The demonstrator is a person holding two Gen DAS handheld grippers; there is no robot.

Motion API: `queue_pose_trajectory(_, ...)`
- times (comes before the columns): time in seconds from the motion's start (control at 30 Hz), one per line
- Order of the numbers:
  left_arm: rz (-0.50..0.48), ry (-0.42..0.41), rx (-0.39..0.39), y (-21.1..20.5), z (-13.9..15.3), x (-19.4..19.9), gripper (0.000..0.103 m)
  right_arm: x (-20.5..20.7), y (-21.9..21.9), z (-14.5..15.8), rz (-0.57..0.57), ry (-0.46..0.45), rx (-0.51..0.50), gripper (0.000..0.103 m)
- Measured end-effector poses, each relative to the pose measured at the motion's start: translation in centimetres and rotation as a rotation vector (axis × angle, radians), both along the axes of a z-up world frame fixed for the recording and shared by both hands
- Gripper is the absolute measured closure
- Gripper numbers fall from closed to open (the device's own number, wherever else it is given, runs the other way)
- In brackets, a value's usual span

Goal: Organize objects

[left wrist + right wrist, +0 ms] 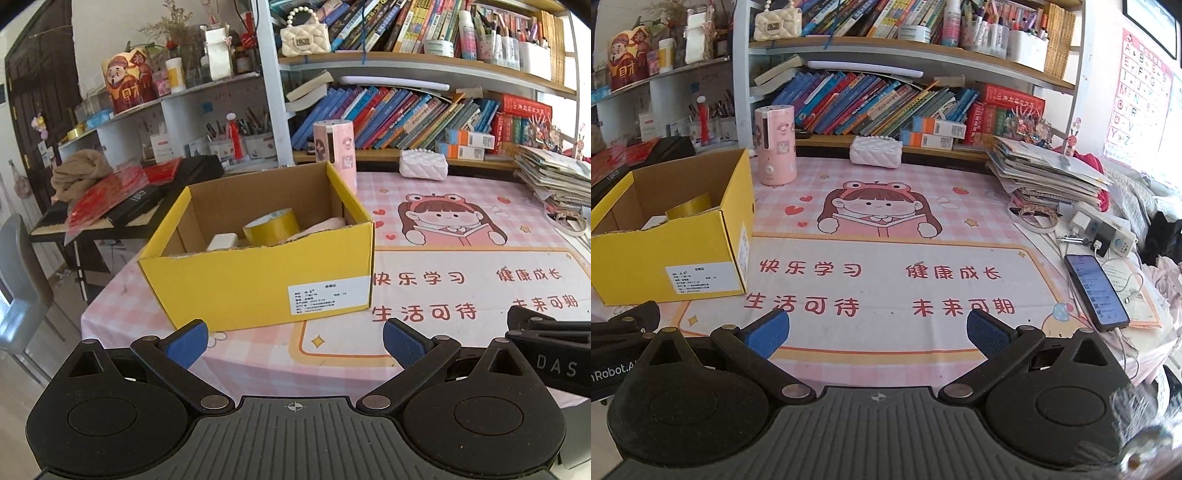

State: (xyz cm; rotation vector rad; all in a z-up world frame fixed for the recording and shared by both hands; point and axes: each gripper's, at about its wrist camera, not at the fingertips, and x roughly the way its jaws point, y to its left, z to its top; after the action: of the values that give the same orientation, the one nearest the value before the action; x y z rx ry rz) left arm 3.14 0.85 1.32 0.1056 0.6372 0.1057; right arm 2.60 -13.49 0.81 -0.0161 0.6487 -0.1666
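One yellow cardboard box (258, 280) stands open on the counter (461, 354), which is covered by a pink cartoon mat. Inside the box I count three things: one roll of yellow tape (271, 226) near the middle, one small white block (221, 242) just left of the roll, and one pale pinkish roll (325, 226) to its right, partly hidden by the box wall. Behind the box's far right corner stands one pink cylindrical humidifier (775, 144), and further right of that lies one white quilted purse (875, 151). Well to the right of the box are one stack of papers (1045, 173), one white power strip (1104, 230) and one smartphone (1097, 291) with its screen lit.

Two tools are held low at the near edge of the counter. The left tool (293, 343) sits just in front of the box, its blue pads spread wide, gripping nothing and touching nothing. The right tool (877, 332), to the right of the box, is likewise spread wide and empty above the mat.
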Motion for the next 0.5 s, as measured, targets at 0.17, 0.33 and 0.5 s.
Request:
queue_pose_trajectory(0.17, 0.001, 0.020, -0.015, -0.09, -0.20, -0.09, 0.001, -0.13, -0.05, -0.05, 0.000, 0.006, 0.000, 0.000)
queue_pose_trajectory(0.33, -0.001, 0.020, -0.003, -0.59, -0.34, -0.33, 0.001, -0.39, -0.37, -0.23, -0.010, 0.018, 0.002, 0.000)
queue_pose_trajectory(0.5, -0.006, 0.029, -0.011, -0.77, -0.35, -0.31, 0.001, -0.65, -0.57, -0.37, -0.019, 0.032, 0.002, 0.000)
